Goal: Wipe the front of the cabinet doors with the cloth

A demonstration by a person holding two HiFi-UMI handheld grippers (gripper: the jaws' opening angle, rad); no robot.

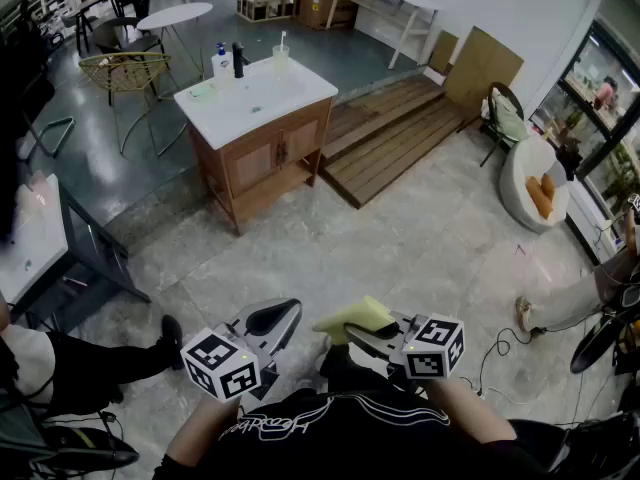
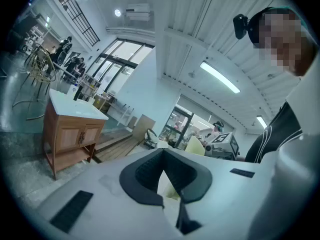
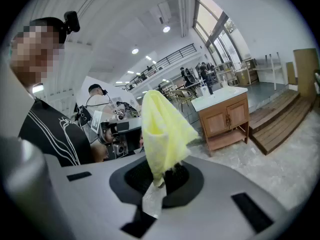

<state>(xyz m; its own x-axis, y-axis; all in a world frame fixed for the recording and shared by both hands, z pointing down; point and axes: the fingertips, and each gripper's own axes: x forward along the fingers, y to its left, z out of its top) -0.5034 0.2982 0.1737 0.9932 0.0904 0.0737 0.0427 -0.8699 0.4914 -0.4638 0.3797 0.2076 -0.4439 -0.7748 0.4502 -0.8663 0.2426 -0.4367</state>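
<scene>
Tiled floor (image 1: 330,253) | wooden cabinet (image 1: 262,160) apart | right gripper (image 3: 162,178) pinches crumpled yellow cloth (image 3: 162,126) | left gripper (image 2: 163,196) seemingly closed

No text reads clearly. White script lettering (image 1: 270,425) crosses the person's black shirt (image 1: 350,438) at six o'clock in the head view, too warped to decipher. The label on the white bottle (image 1: 220,63) at eleven o'clock is too small.

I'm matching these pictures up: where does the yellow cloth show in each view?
Head view: yellow cloth low centre, held by the right gripper.
Left gripper view: cloth right of centre, pale, beyond the jaws.
Right gripper view: cloth centre, clamped between the jaws.
Shared landmark: wooden cabinet.
</scene>
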